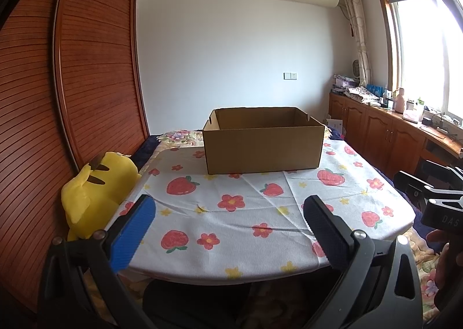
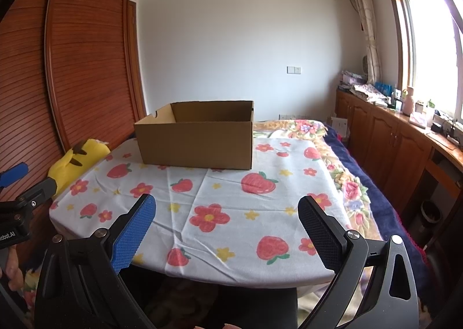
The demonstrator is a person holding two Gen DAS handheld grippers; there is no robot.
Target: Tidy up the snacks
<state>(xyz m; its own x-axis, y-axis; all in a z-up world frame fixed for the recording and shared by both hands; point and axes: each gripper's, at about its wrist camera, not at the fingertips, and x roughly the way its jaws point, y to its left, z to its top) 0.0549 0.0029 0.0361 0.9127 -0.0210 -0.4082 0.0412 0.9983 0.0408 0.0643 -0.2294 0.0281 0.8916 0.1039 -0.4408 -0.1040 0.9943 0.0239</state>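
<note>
An open brown cardboard box [image 1: 262, 142] stands on the far part of a table covered by a white cloth with strawberries and flowers [image 1: 246, 213]. It also shows in the right wrist view [image 2: 196, 138], left of centre on the same cloth [image 2: 220, 213]. I see no snacks in either view, and the box's inside is hidden by its walls. My left gripper [image 1: 228, 210] is open and empty above the table's near edge. My right gripper [image 2: 227, 209] is open and empty, also above the near edge, to the right of the left one.
A yellow plush toy [image 1: 95, 193] sits at the table's left side against a slatted wooden wardrobe [image 1: 86, 68]. A bed with a floral blanket [image 2: 347, 178] lies right of the table. Wooden cabinets with clutter [image 2: 405, 132] run under the window.
</note>
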